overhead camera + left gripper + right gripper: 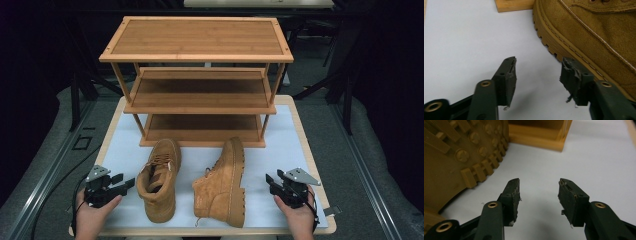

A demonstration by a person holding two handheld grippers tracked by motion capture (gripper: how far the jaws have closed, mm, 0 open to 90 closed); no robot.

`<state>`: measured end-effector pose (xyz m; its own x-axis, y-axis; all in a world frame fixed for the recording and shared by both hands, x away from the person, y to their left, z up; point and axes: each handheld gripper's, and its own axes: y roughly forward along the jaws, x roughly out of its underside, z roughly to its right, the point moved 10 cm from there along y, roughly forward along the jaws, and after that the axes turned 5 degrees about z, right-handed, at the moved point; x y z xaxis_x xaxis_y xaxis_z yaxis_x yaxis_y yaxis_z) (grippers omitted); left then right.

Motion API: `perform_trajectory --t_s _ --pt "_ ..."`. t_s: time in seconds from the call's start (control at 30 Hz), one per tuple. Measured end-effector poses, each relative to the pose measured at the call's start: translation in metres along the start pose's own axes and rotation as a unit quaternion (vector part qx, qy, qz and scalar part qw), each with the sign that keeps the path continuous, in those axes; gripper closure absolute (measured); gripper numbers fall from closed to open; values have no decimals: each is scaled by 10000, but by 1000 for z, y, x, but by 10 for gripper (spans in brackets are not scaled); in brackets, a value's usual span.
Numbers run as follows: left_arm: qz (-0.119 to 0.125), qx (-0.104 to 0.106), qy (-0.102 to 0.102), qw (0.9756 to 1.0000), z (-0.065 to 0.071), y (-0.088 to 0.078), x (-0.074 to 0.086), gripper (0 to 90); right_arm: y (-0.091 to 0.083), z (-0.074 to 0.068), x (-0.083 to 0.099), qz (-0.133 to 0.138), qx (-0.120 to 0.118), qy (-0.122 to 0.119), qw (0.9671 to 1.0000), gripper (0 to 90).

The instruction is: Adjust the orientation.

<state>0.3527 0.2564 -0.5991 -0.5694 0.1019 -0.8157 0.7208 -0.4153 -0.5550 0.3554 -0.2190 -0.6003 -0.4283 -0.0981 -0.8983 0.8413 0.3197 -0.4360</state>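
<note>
Two tan suede boots rest on the white table top in front of a wooden rack. The left boot (159, 179) stands upright, laces up. The right boot (223, 184) lies on its side, its lugged sole (451, 157) facing right. My left gripper (121, 182) is open just left of the upright boot; its sole edge (554, 42) passes close by the right jaw. My right gripper (270, 183) is open to the right of the tipped boot, with nothing between its jaws.
A three-shelf bamboo rack (197, 80) stands at the back of the table, all shelves bare. Its bottom frame (541, 141) is just beyond the boots. White table surface (285, 145) lies free right of the boots and left (464, 37) of the upright one.
</note>
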Motion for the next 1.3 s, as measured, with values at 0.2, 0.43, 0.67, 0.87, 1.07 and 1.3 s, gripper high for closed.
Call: perform_trajectory --t_s 0.2,0.43,0.67,0.87,1.07,1.3 --pt "-257 31 -105 9996 1 0 4 455 0 -1 7 -435 113 -56 9990 468" --pt "-387 77 -201 9990 5 0 4 438 3 -5 10 -550 78 -86 9984 328" --pt "-439 261 -174 9985 11 -3 -5 388 4 -8 9 -500 96 -238 9984 327" --pt "-325 359 -230 9986 14 -6 -10 434 4 -4 9 -431 126 -205 9988 423" --pt "-446 448 -262 9977 20 -21 -23 449 2 -5 7 -329 48 -45 9994 469" --pt "-418 512 89 9978 39 -43 -58 515 2 -9 6 -281 -104 10 9996 496"
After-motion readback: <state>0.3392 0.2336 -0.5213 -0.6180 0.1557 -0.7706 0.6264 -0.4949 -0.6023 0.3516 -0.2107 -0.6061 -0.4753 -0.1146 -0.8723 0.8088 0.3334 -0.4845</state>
